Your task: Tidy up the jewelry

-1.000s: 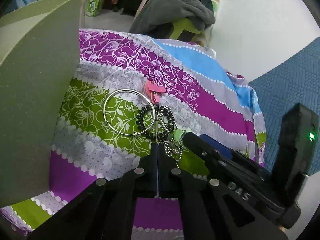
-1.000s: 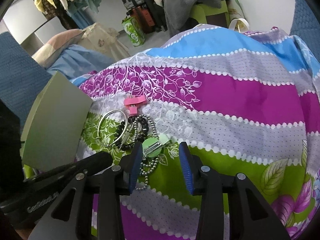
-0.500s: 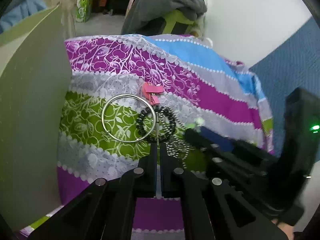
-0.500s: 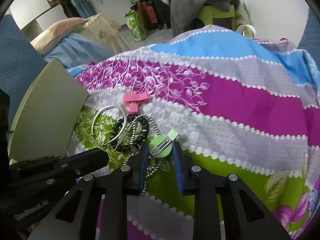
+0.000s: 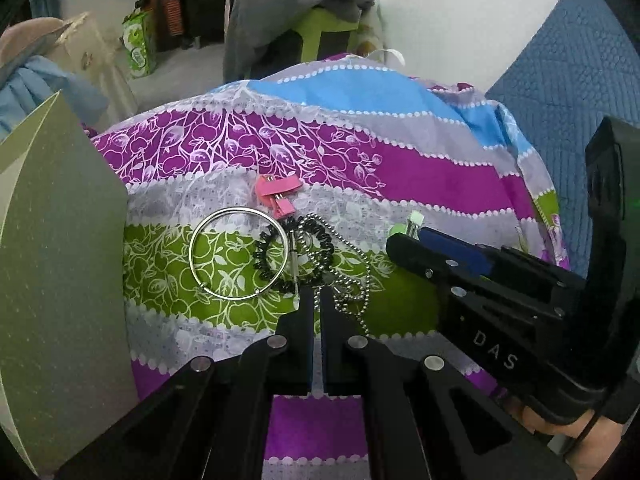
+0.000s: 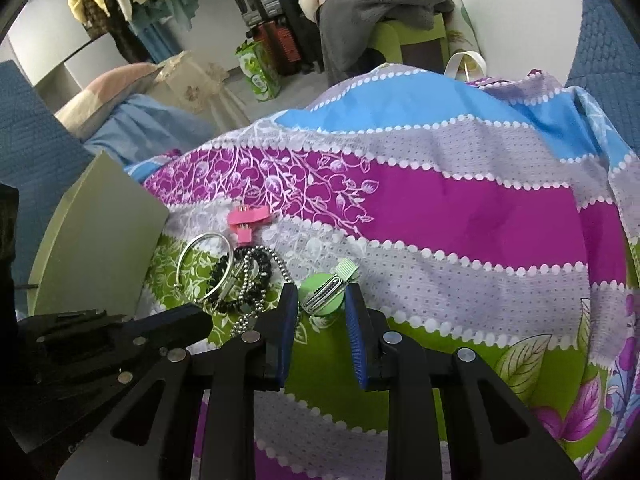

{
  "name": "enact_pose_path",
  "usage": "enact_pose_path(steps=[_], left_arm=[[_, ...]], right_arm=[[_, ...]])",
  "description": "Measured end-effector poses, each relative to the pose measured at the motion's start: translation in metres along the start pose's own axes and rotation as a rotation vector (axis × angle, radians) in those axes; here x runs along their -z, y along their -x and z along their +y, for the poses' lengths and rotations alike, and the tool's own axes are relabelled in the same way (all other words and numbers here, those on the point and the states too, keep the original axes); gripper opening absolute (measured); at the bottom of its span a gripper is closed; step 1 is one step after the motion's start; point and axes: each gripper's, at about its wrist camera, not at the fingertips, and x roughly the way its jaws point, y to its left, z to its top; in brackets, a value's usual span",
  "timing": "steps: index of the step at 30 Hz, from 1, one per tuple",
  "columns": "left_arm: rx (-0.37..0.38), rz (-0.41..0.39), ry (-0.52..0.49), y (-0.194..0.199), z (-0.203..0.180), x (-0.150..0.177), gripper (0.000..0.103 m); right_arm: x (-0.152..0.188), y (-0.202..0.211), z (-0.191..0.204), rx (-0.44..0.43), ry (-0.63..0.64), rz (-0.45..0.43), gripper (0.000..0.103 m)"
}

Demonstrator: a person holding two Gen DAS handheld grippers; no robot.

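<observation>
Jewelry lies in a small heap on a striped bedsheet (image 5: 420,172): a silver bangle (image 5: 238,254), a black coil hair tie (image 5: 296,256), a ball chain (image 5: 356,280) and a pink hair clip (image 5: 276,194). My left gripper (image 5: 318,300) is shut and empty, its tips just short of the chain. My right gripper (image 6: 322,304) is shut on a round green hair clip (image 6: 322,294), held just off the sheet to the right of the heap. The right gripper also shows in the left wrist view (image 5: 404,236).
A grey-green board or box lid (image 5: 60,260) stands upright at the left of the heap; it also shows in the right wrist view (image 6: 96,236). Beyond the bed are a green stool with grey clothes (image 6: 384,4), a green bag (image 6: 260,68) and blue quilted panels (image 5: 568,64).
My right gripper closed on the green hair clip and lifted it to the right, away from the heap. The left gripper stayed shut and drew back a little.
</observation>
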Motion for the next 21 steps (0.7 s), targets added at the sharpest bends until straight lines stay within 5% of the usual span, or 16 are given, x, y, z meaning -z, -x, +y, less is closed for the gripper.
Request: enact_pose_path(steps=[7,9,11,21], left_arm=[[-0.063,-0.007,-0.030,0.000,0.001,-0.012,0.007],[-0.057,-0.008,-0.008,-0.002,0.006,-0.018,0.047],[-0.035,-0.011,0.010,-0.005,0.011,-0.021,0.062],[-0.052,0.013,0.030,-0.022,0.023,-0.033,0.058]], right_arm=[[-0.001,0.005,-0.003,-0.008,-0.009,-0.014,0.022],[-0.001,0.007,-0.004,-0.010,-0.010,-0.018,0.022],[-0.002,0.008,-0.004,-0.013,-0.013,-0.021,0.022],[-0.002,0.012,-0.009,-0.015,-0.029,-0.029,0.022]])
